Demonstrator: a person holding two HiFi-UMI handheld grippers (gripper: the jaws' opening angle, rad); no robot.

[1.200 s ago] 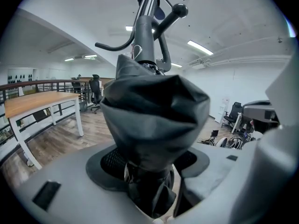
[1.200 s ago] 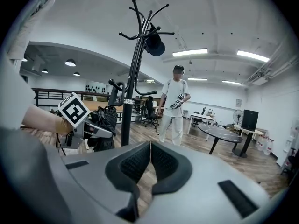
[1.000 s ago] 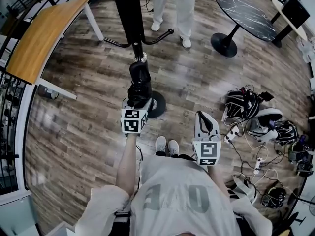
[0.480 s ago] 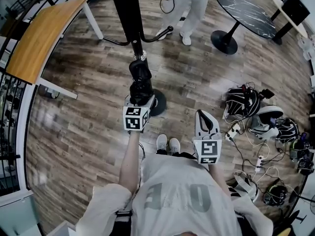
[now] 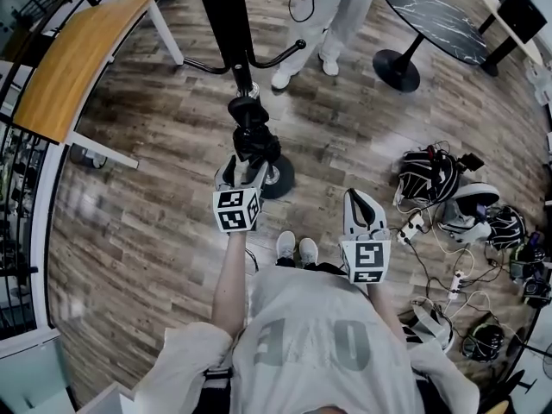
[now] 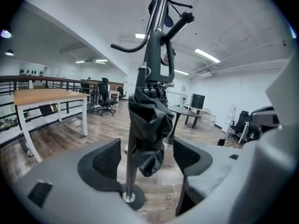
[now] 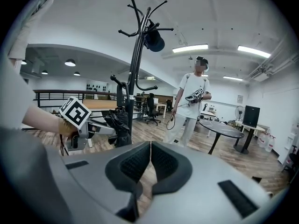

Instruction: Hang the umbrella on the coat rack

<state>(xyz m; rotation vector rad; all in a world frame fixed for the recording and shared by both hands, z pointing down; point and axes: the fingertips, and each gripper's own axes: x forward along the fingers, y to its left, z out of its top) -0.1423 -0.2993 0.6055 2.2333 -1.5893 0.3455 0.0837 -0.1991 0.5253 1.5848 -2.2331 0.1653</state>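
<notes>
The folded black umbrella (image 5: 250, 134) hangs by its curved handle (image 6: 161, 34) from a hook of the black coat rack (image 5: 226, 20). My left gripper (image 5: 247, 169) is just behind it with its jaws opening. The bunched canopy (image 6: 147, 125) hangs between the pads (image 6: 105, 160), and a gap shows on each side. In the right gripper view the coat rack (image 7: 135, 55), the umbrella (image 7: 119, 122) and the left gripper (image 7: 88, 127) stand at the left. My right gripper (image 5: 363, 207) is held apart to the right, shut with nothing in it (image 7: 150, 146).
A person in white (image 5: 332, 15) stands beyond the rack, holding a device with a cable. A wooden desk (image 5: 69, 59) and a railing are at the left, a round dark table (image 5: 431, 15) at the upper right. Bags, cables and gear (image 5: 457, 205) litter the floor at the right.
My left gripper's jaws have spread off the umbrella, which now hangs from the rack's hook. The person beyond the rack has stepped to the right. The right gripper has stayed put.
</notes>
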